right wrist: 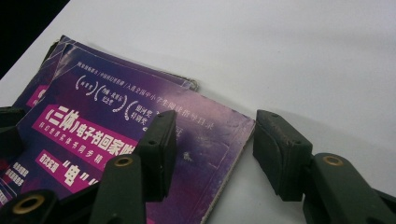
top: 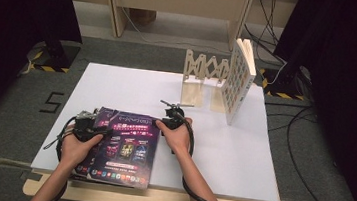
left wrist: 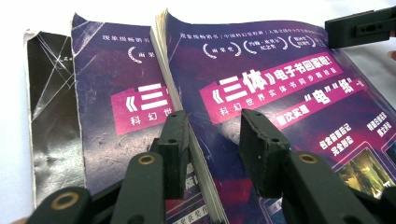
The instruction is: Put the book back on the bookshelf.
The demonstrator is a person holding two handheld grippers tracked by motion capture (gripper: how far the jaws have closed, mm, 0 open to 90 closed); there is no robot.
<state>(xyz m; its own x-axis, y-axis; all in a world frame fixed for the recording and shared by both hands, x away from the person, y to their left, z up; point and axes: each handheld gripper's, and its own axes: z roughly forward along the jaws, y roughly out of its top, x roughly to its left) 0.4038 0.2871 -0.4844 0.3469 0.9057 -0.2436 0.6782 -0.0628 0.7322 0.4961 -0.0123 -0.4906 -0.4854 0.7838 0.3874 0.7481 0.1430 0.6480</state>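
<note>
A stack of purple paperback books (top: 126, 145) lies at the front left of the white board (top: 241, 152). In the left gripper view the top book (left wrist: 280, 93) lies shifted over a second purple book (left wrist: 116, 93) and a dark, creased one (left wrist: 46, 116). My left gripper (left wrist: 212, 121) (top: 88, 124) straddles the top book's page edge, one jaw beside the edge and one over the cover, with a gap between them. My right gripper (right wrist: 215, 126) (top: 167, 120) stands open at the top book's (right wrist: 140, 121) far right corner, one jaw over the cover, the other over bare board.
A wooden folding rack (top: 204, 75) stands at the back right of the board, with a pale book (top: 239, 79) upright against it. Black cables (top: 301, 158) trail over the grey floor at the right. A wooden table (top: 177, 0) stands behind.
</note>
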